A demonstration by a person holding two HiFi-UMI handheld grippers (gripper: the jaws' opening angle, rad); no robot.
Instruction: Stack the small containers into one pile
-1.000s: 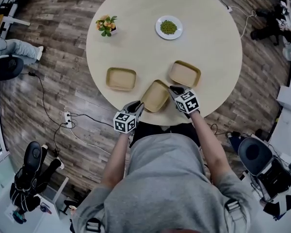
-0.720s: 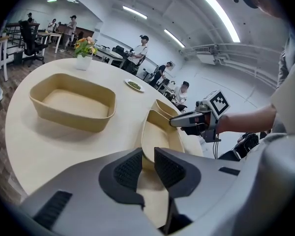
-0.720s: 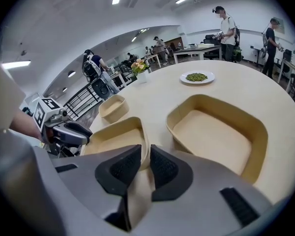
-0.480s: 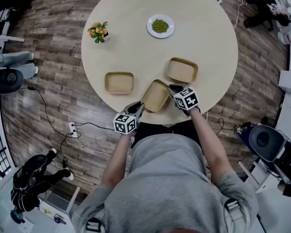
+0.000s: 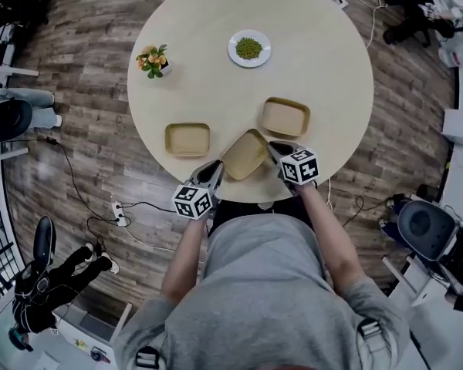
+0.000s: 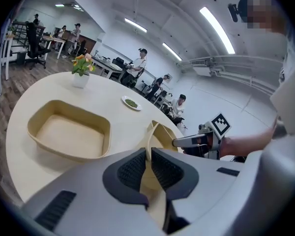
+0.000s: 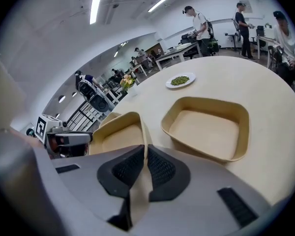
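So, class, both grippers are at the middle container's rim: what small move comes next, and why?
Probably lift the middle container straight up: the left gripper and right gripper are closing on its rim, and it lies unstacked on the table.

Person wears a grey short-sleeved shirt [image 5: 270,284] with dark buckled straps [image 5: 370,331] at the shoulders; left gripper [image 5: 215,169] and right gripper [image 5: 272,147] show grey housings, black ribbed pads [image 6: 132,170] and black-and-white marker cubes [image 5: 193,201].

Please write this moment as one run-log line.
left gripper: jaws closing on middle container rim | right gripper: jaws closing on same container | left container, right container: on table, unstacked
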